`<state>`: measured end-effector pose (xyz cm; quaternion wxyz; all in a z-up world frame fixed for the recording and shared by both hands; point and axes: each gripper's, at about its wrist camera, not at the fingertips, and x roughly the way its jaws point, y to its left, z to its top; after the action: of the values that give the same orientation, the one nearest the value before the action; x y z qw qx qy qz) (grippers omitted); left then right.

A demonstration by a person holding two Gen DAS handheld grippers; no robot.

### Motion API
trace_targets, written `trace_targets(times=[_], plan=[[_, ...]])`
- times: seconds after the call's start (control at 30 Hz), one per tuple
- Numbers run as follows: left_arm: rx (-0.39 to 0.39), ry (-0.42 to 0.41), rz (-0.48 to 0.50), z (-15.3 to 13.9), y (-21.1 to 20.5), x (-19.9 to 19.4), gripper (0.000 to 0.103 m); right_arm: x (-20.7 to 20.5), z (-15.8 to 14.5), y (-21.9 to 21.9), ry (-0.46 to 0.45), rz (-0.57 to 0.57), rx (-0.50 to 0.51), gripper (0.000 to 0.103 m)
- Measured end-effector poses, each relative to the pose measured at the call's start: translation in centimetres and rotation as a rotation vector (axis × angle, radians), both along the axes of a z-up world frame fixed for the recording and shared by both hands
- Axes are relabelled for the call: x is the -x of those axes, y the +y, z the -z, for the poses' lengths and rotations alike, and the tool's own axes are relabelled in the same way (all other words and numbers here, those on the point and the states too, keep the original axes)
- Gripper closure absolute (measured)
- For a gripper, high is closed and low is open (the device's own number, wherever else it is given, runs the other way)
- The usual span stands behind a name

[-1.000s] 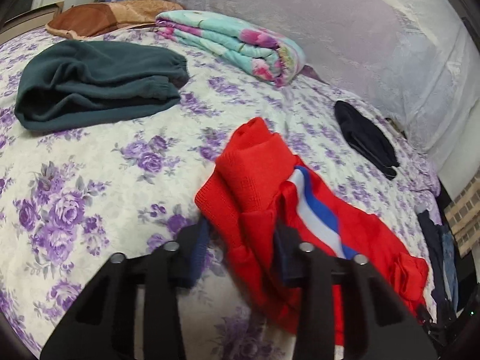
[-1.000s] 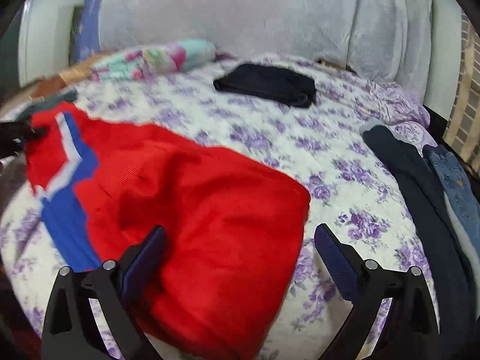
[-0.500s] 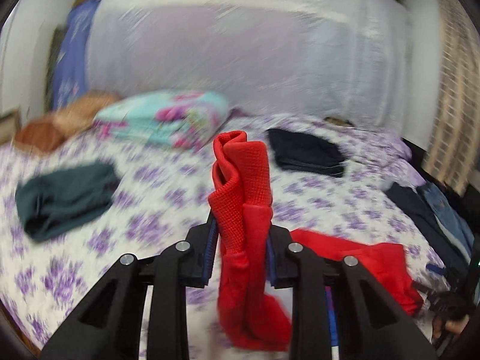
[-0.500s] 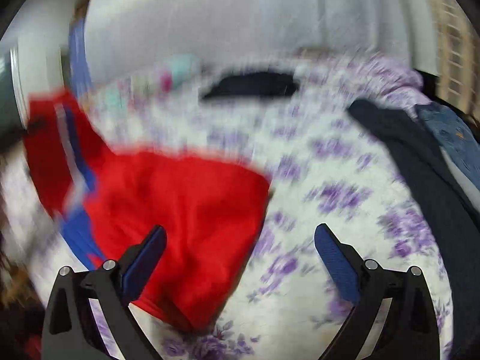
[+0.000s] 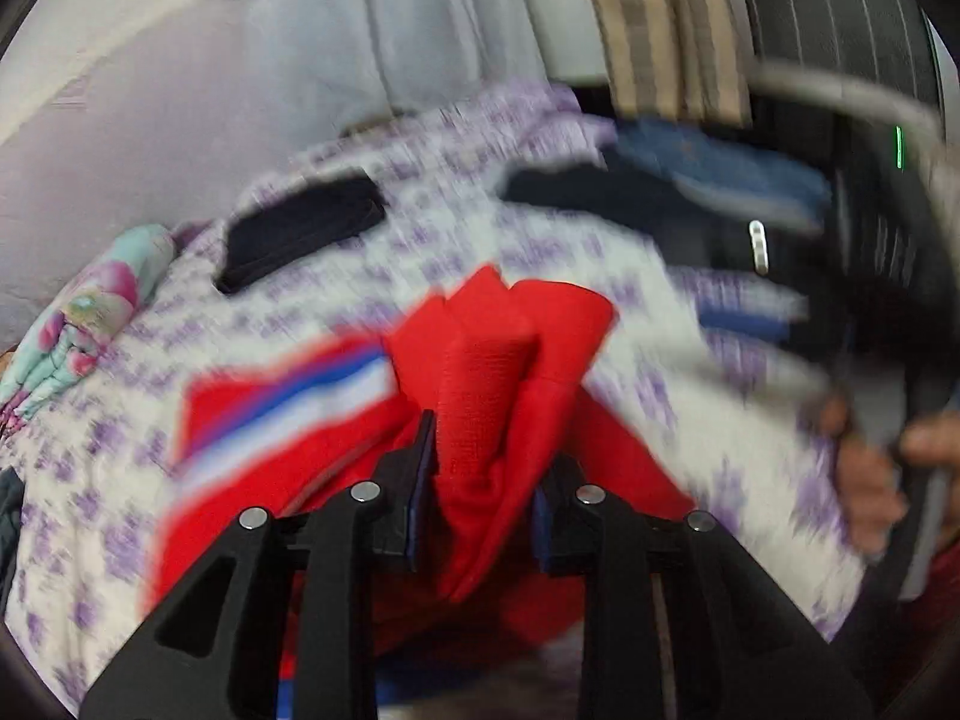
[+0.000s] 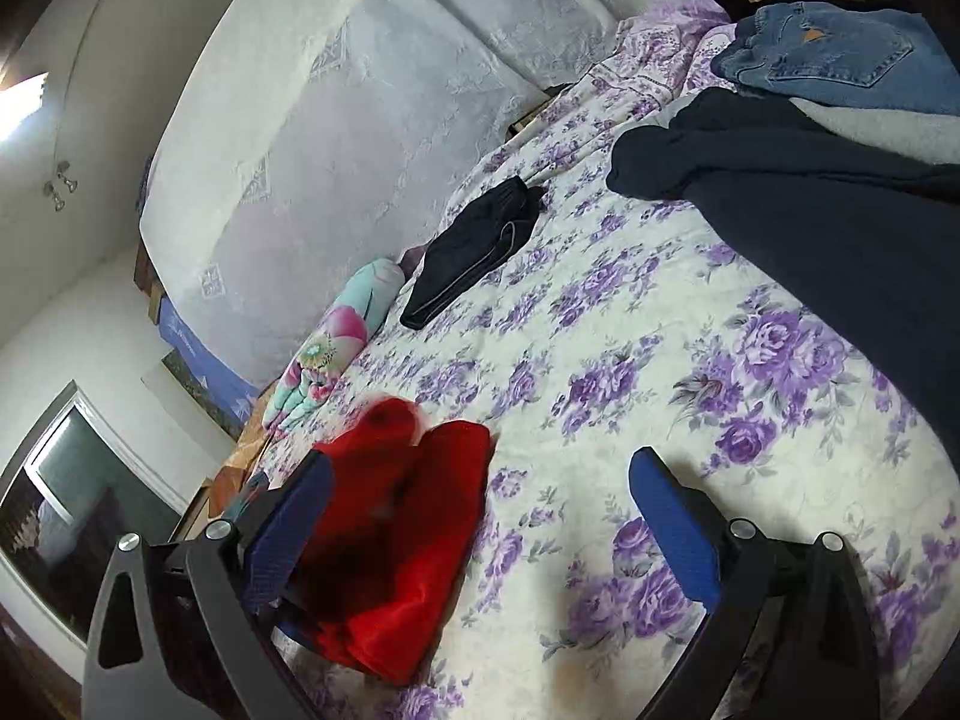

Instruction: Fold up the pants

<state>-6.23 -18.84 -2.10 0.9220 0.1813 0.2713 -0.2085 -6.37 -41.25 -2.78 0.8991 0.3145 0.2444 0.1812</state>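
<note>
- On the bed, over a white bedspread [image 6: 600,480] printed with purple flowers, the red pants [image 5: 486,396] lie partly bunched, and one thick fold of them is raised off the cover.
- That fold sits clamped between the blue-padded fingers of the left gripper [image 5: 480,480]; its jaws have just been closing, and the knitted red cloth fills the gap between them.
- A blue and white stripe [image 5: 312,396] runs along the red cloth left of the grip in the left wrist view, which is smeared by motion.
- The right gripper [image 6: 480,516] stands with its jaws wide apart and nothing pressed between them; the pants show as a red heap just beside its left finger in that view, with flowered cover under the rest of the gap.
- A person's hand [image 5: 870,480] shows at the right edge of the left wrist view, wrapped round a dark handle.
- Farther up the bed lie a folded dark garment [image 6: 474,258] and a folded floral quilt [image 6: 336,342], well apart from the pants.
- Near the right edge a long dark navy garment [image 6: 810,204] lies beside blue jeans [image 6: 840,54], whose back pocket shows a small tan patch; no writing on it can be read.
- A green indicator light [image 5: 898,147] glows on a dark unit beyond the bed; no brand or label is legible anywhere.
</note>
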Motion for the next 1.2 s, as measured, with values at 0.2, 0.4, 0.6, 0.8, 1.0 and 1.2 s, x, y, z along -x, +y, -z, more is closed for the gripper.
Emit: trace_targets(times=[0.2,0.4,0.6,0.8,1.0,1.2], plan=[[0.092,-0.125,0.091,-2.9,2.0,3.5,0.015,0.0,0.2,0.3,-0.006,0.0,0.006,0.004],[0.099,-0.271,-0.136,-6.9,7.7,2.3,0.009,-0.4,-0.4,1.6,0.019,0.036,0.106,0.004],[0.201,-0.057,-0.28,-6.3,12.9,-2.6,0.009,-0.3,-5.6,7.7,-0.097,0.013,0.417,0.004],[0.078,0.112,-0.242,1.0,12.4,-3.7,0.004,-2.3,0.0,12.5,0.111,-0.128,0.757,0.004],[0.209,0.16,-0.272,-0.1,15.2,-4.0,0.004,-0.8,-3.7,10.4,0.013,-0.019,0.705,0.004],[0.219,0.083,-0.29,-4.4,15.3,-7.1,0.004,-1.0,-8.5,14.8,-0.182,-0.138,0.681,0.016]])
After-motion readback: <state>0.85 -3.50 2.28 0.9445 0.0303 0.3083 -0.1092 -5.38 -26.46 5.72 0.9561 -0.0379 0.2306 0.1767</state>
